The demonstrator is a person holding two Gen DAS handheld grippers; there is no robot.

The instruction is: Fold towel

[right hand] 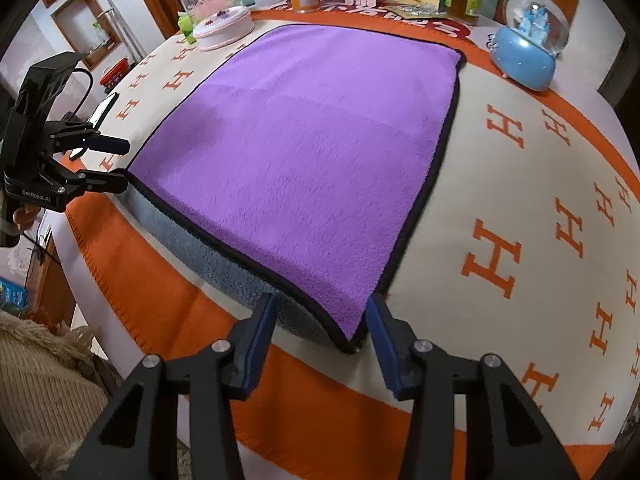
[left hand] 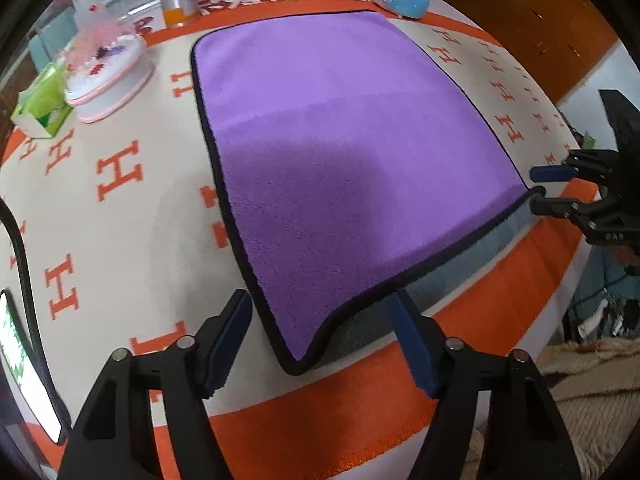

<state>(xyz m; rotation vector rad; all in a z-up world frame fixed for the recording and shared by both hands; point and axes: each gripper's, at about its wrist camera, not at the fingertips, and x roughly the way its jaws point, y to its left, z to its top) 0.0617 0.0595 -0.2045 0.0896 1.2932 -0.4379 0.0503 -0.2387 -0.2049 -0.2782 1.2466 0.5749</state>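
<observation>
orange-and-cream cloth printed with big orange "h" letters (left hand: 120, 174) covers the desk (left hand: 360, 412), and the purple towel (left hand: 340, 152) with black edging lies spread flat on it. from the left wrist view, the left hand-held gripper (left hand: 320, 334) is spread wide, its blue-padded fingers either side of the towel's near corner, which curls up to show a grey underside. at the right edge the right hand-held gripper (left hand: 536, 188) sits at the other near corner, fingers parted.

from the right wrist view, the right hand-held gripper (right hand: 322, 328) straddles its corner, spread. the left hand-held gripper (right hand: 122, 164) reads "genrobot.ai", probably. a blue snow globe (right hand: 528, 40) stands beyond.
</observation>
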